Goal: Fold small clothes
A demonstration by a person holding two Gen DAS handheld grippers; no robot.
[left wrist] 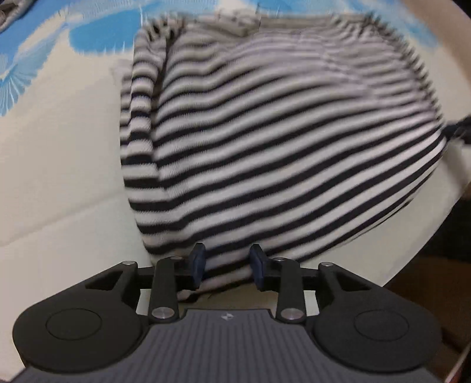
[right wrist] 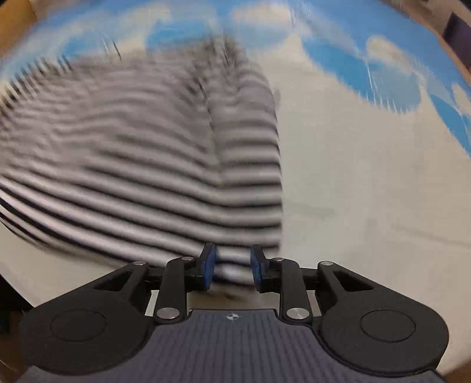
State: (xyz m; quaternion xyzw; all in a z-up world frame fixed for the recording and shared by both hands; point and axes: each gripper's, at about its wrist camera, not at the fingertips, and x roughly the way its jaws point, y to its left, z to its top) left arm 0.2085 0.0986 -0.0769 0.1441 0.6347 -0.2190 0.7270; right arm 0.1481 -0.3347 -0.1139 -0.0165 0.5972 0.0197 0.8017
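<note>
Blue-padded fingers sit right up front in both views, and between them lies the hem of a striped top (left wrist: 273, 141). The left gripper (left wrist: 227, 265) has its jaws part-open with the near edge of the garment running through the gap; whether the pads actually pinch the cloth, I cannot tell. Same story for the right gripper (right wrist: 232, 265): jaws narrowly apart, striped fabric between them, contact unclear.

The top spreads across a cream cover (left wrist: 59, 165) printed with blue patches, reaching from the near edge towards the far side. It's a soft knit, dark navy and white bands, with a sleeve (left wrist: 138, 117) folded in along its left side and a pale neckband (left wrist: 235, 23) at the far end.

Off the right edge of the cover in the left view, brown flooring shows, plus a dark shape cut off by the frame. The right view is heavily smeared, stripes running into grey, so the garment's outline there is hard to read.
</note>
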